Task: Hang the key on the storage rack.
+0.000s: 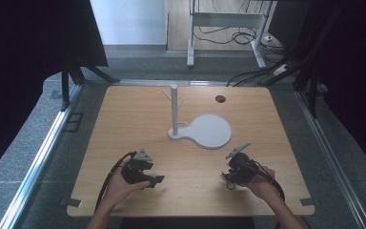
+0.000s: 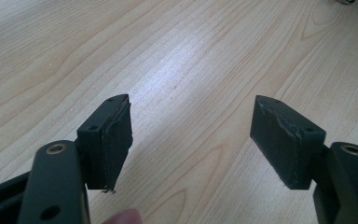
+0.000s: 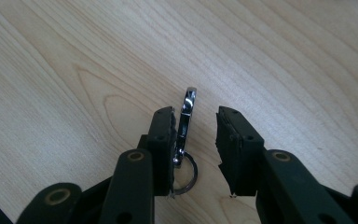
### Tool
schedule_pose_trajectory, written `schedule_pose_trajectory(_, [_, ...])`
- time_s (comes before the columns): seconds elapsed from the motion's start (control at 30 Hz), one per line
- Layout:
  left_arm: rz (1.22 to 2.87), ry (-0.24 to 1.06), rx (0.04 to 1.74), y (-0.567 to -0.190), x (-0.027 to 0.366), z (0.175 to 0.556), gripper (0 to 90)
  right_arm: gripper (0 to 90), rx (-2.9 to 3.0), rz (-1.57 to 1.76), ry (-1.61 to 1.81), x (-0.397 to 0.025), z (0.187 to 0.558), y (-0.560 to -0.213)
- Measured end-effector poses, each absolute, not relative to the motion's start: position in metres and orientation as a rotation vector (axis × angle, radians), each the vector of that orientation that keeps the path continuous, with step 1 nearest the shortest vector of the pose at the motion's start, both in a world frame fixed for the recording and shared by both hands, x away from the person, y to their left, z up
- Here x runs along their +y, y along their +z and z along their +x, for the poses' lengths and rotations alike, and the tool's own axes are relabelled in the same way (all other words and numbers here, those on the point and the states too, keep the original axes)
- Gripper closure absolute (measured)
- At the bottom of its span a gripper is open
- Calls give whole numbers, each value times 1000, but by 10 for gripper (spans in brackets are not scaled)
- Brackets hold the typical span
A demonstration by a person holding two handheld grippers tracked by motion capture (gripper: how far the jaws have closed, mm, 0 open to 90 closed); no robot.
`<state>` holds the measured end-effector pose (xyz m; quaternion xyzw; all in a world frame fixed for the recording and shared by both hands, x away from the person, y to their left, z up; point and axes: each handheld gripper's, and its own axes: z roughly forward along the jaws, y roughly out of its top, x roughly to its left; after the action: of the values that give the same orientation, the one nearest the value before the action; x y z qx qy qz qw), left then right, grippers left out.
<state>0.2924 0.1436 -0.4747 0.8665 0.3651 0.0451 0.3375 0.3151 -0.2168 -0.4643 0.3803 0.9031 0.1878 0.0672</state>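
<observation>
A shiny metal clip (image 3: 187, 116) with a key ring (image 3: 192, 179) stands on edge on the wooden table, between the jaws of my right gripper (image 3: 196, 126). The clip leans against the left pad (image 3: 164, 135); a gap separates it from the right pad (image 3: 230, 137), so the jaws are open. In the high view my right gripper (image 1: 229, 178) is near the table's front right, with the ring (image 1: 230, 185) just below it. My left gripper (image 2: 191, 133) is wide open over bare wood, at the front left (image 1: 153, 180). A white peg stand (image 1: 174, 109) rises mid-table from a round white base (image 1: 212, 131).
A black grommet hole (image 1: 220, 98) sits at the table's far side, right of the stand. Metal rails (image 1: 43, 152) run along both table sides. Dark curtains hang left and right, and cables lie on the floor behind.
</observation>
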Motion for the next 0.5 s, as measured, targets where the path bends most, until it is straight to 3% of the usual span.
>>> schedule_pose_trajectory(0.5, [2271, 112, 945, -476, 142, 293, 300, 705, 2754, 1168, 501, -213, 317, -475])
